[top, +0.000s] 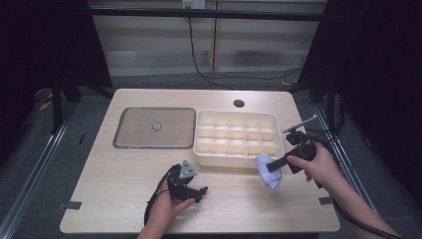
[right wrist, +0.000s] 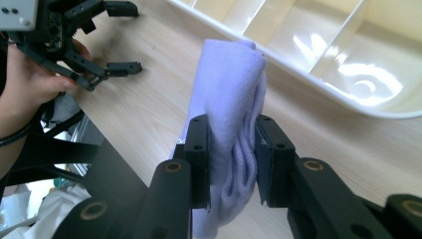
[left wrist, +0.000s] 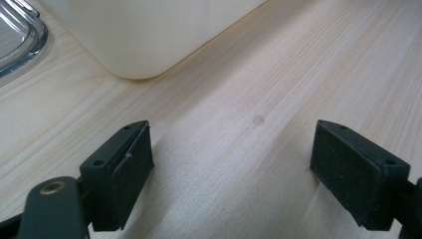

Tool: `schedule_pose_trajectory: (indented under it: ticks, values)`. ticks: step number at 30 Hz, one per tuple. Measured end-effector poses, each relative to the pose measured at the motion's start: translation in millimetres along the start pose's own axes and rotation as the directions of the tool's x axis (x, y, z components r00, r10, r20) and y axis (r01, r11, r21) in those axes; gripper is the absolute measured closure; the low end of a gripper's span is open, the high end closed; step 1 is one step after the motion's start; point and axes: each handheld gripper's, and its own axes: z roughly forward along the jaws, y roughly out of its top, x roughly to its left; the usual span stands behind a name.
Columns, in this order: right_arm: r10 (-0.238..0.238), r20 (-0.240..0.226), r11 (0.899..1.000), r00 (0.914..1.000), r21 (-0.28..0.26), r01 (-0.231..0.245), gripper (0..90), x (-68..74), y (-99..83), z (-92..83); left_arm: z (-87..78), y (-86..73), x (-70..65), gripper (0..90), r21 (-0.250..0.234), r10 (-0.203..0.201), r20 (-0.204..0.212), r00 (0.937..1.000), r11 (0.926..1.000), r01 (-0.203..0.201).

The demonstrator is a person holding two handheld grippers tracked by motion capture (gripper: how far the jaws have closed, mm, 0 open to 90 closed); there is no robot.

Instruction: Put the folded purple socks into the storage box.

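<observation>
The right hand-held gripper (right wrist: pixel 232 164) clamps a folded pale lilac cloth (right wrist: pixel 231 99) between its two black pads, the jaws narrowed onto the fabric. The cloth bulges out above the pads and hangs below them. In the high view this right hand-held gripper (top: pixel 278 164) is held above the table (top: pixel 124 169), just in front of the near right corner of the cream divided tray (top: pixel 236 158), with the cloth (top: pixel 269 172) drooping from it, off the wood.

The left hand-held gripper (left wrist: pixel 231 169) has its jaws wide apart with nothing between them but bare wood; it points toward a rounded corner of the tray (left wrist: pixel 144 35). In the high view the left hand-held gripper (top: pixel 196 191) sits low over the table near its front edge, well apart from the cloth, with the person's hand (top: pixel 166 206) around it.

The tray lies across the middle of the table, its compartments in rows. To its left, just beside it, lies a flat clear lid (top: pixel 154 128) with a small round knob at its middle.
</observation>
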Motion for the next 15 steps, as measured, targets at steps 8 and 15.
schedule_pose_trajectory:
  ticks: [8, 15]
  values:
    - [0.014, -0.001, 1.0, 0.9999, -0.007, -0.014, 71.0, -1.8, 10.0, -16.5, -0.1, 0.0, 0.1, 16.4, 0.001, 0.001, 0.0, 1.0, 1.0, -0.001]
    - [0.021, 0.006, 0.999, 0.9998, -0.025, -0.021, 71.0, -3.9, 17.2, -23.1, -0.1, 0.0, 0.1, 16.4, 0.0, 0.0, -0.001, 1.0, 1.0, 0.0]
